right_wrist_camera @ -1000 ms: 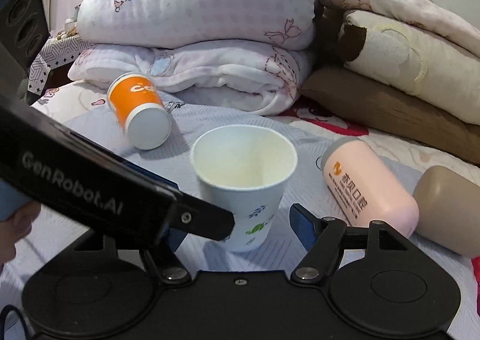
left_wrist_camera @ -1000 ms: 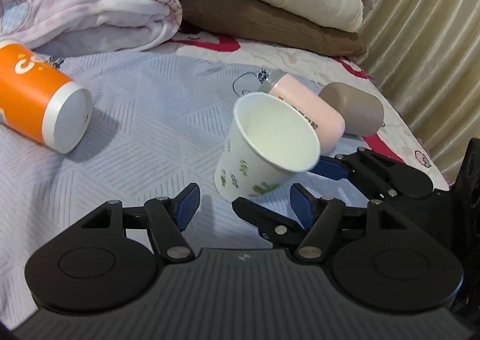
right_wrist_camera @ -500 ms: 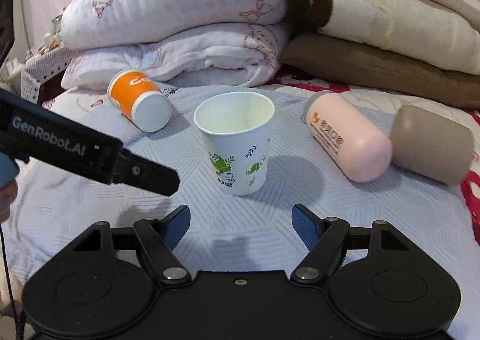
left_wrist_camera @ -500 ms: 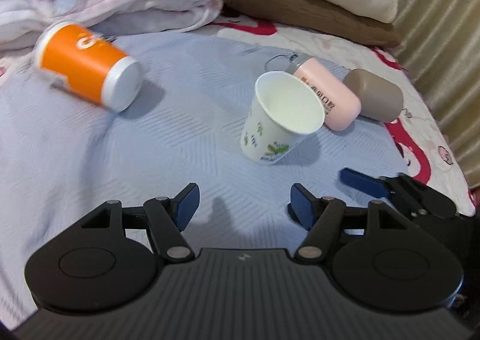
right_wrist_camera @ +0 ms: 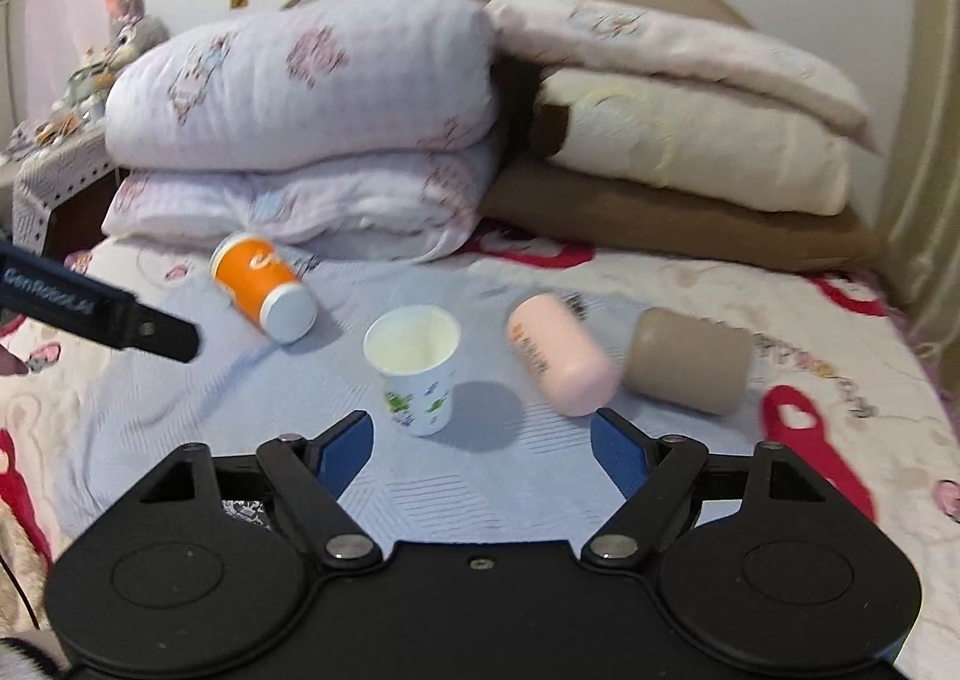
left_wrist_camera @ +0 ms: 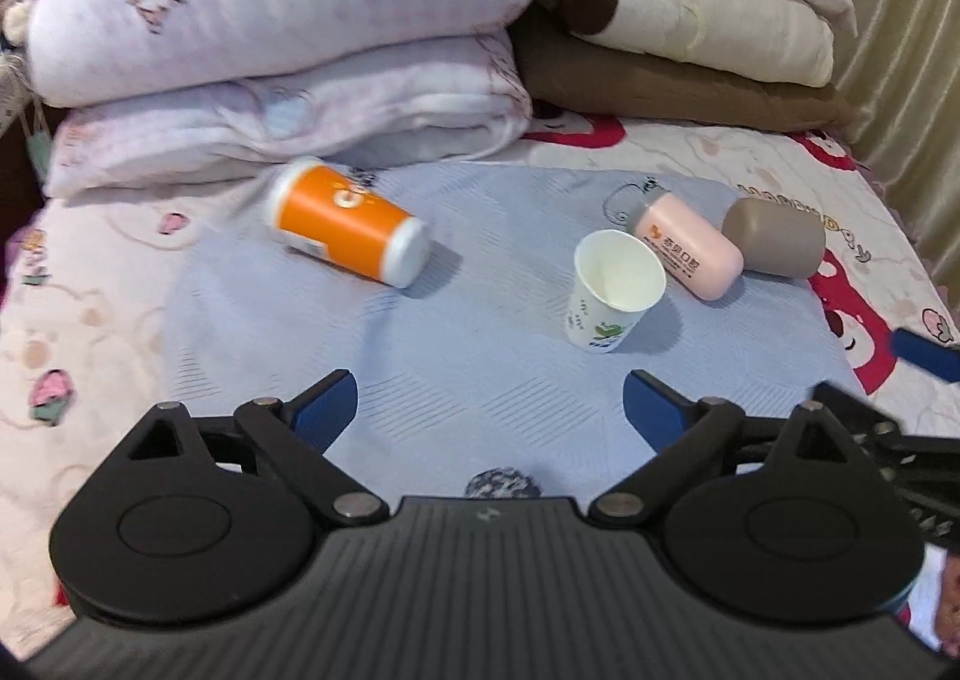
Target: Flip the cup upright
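A white paper cup (left_wrist_camera: 612,290) with green leaf prints stands upright, mouth up, on the blue-grey mat (left_wrist_camera: 480,380); it also shows in the right wrist view (right_wrist_camera: 417,374). My left gripper (left_wrist_camera: 489,410) is open and empty, well back from the cup. My right gripper (right_wrist_camera: 480,446) is open and empty, just short of the cup. The left gripper's finger (right_wrist_camera: 120,314) crosses the left of the right wrist view.
An orange cup (left_wrist_camera: 345,224) lies on its side to the left. A pink bottle (left_wrist_camera: 690,248) and a brown cup (left_wrist_camera: 774,236) lie to the right of the paper cup. Folded quilts (left_wrist_camera: 288,32) and pillows (left_wrist_camera: 690,26) are stacked behind. A curtain (left_wrist_camera: 912,50) hangs at the right.
Both grippers have pulled back and up from the paper cup, which stays upright on the mat. More of the bed is now in view.
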`<state>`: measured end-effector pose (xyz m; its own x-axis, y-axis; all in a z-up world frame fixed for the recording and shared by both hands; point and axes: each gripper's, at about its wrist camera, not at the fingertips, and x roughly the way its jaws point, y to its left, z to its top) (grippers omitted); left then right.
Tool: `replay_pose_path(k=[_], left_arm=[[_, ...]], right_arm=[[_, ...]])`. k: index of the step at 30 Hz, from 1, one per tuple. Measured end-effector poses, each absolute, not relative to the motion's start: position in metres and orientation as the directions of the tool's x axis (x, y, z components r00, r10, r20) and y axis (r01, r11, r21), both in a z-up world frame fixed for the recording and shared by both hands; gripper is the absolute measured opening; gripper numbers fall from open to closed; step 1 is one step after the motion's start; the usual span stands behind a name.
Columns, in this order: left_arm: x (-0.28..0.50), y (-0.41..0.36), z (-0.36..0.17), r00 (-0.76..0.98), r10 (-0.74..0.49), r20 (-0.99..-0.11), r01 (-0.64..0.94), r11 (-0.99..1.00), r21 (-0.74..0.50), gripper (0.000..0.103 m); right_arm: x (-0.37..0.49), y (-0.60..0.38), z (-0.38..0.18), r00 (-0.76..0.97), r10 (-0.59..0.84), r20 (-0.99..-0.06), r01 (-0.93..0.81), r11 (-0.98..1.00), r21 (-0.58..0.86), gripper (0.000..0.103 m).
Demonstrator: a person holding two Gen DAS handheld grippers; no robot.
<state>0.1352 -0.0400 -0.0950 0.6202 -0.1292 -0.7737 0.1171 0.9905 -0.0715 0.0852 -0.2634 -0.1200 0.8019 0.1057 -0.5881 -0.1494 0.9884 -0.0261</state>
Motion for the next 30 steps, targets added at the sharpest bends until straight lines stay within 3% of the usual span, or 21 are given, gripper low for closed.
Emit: replay_pose_path(k=[9,15,22,30], left_arm=[[0.095,-0.037,-0.056,0.613,-0.053,-0.788,0.111,0.994,0.019,0.098],[0.075,-0.036,-0.04,0.62,-0.012,-0.785,0.098,0.993,0.062,0.098],[0.058,-0.031,-0.027,0.634,0.021,-0.773,0.068,0.994,0.084,0.098],[0.045,-0.026,-0.023,0.633,0.001,-0.774,0.061,0.997,0.051,0.098]], right_arm=[[0.04,-0.264,-0.068,0.821,0.017,-0.57,-0.07,0.995,-0.072,0.099],[0.024,-0.257,-0.051,0.807,-0.058,-0.587,-0.011,0.994,-0.113,0.1],[0.005,-0.256,-0.032,0.799,-0.071,-0.598,0.038,0.997,-0.068,0.1],[-0.006,-0.254,-0.024,0.791,-0.103,-0.603,0.067,0.994,-0.082,0.1]])
